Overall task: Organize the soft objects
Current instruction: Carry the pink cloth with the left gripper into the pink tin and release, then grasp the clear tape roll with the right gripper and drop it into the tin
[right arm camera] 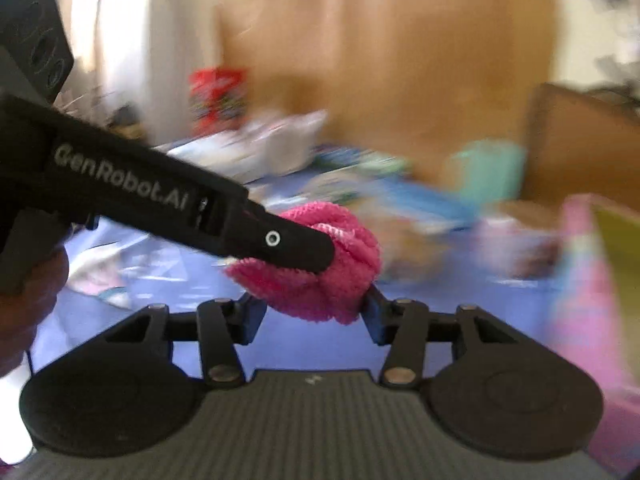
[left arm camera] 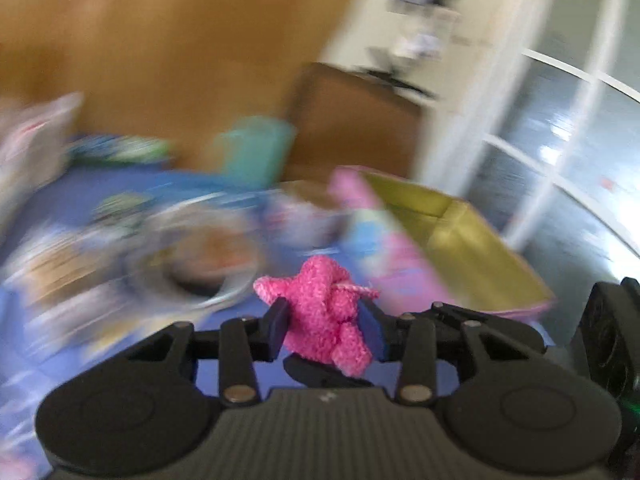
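Between our left gripper's (left arm camera: 326, 326) fingers (left arm camera: 279, 328) we grasp a pink fuzzy soft toy (left arm camera: 320, 312), both dark pads pressed into its sides; in the left wrist view its lumpy body runs from lower right up toward upper left, with a paler pink cord end sticking out to the right. In the right wrist view the same toy sits between the right gripper's (right arm camera: 314, 312) fingers (right arm camera: 252, 314) too, a rounded bundle lying roughly crosswise, but we cannot tell whether those pads press it or merely flank it. The left gripper reaches in there from the left, its black arm crossing over the toy, and on its side we read "GenRobot.Ai" in pale letters. A hand (right arm camera: 28, 300) shows at the left edge under that tool. The toy is held above a blue patterned bed (left arm camera: 224, 364) strewn with blurred items. Further right stands a pink box (left arm camera: 460, 240) with an olive-yellow inside, well blurred. Behind is a brown wooden panel (left arm camera: 180, 48).
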The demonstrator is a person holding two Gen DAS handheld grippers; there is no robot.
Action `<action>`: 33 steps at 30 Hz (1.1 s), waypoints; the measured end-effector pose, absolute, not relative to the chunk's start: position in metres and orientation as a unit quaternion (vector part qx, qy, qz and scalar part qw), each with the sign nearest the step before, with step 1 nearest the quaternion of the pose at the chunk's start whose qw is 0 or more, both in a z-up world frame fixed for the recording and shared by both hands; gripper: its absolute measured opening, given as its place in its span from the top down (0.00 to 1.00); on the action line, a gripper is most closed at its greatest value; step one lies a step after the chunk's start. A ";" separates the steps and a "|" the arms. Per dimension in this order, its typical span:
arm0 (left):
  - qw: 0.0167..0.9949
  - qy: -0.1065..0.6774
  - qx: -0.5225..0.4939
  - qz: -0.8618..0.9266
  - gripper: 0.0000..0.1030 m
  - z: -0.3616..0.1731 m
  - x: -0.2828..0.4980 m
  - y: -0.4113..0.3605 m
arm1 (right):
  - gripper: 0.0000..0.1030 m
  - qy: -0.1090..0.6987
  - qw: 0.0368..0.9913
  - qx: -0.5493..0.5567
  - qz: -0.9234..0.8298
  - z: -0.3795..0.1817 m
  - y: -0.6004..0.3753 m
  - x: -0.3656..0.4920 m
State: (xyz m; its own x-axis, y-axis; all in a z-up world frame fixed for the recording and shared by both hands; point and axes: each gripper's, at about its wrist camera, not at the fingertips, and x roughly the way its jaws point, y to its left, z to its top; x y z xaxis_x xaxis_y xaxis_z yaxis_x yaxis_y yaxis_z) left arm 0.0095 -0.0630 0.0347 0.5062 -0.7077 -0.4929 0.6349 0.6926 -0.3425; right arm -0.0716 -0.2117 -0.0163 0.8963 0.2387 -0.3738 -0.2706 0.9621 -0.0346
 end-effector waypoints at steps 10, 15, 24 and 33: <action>0.840 0.266 -0.026 -0.471 0.29 0.043 -0.018 -0.180 | 0.11 0.180 0.975 0.037 -0.123 0.006 -0.374 -0.101; 0.885 0.262 -0.046 -0.381 0.28 0.029 -0.010 -0.081 | 0.18 0.121 0.988 0.050 -0.076 0.017 -0.357 -0.101; 0.930 0.304 -0.122 -0.164 0.31 -0.008 -0.022 0.089 | 0.42 0.168 0.975 -0.044 0.142 0.005 -0.208 -0.006; 0.920 0.300 -0.149 -0.205 0.35 -0.004 -0.021 0.091 | 0.87 0.301 0.926 0.120 0.195 -0.005 -0.218 0.001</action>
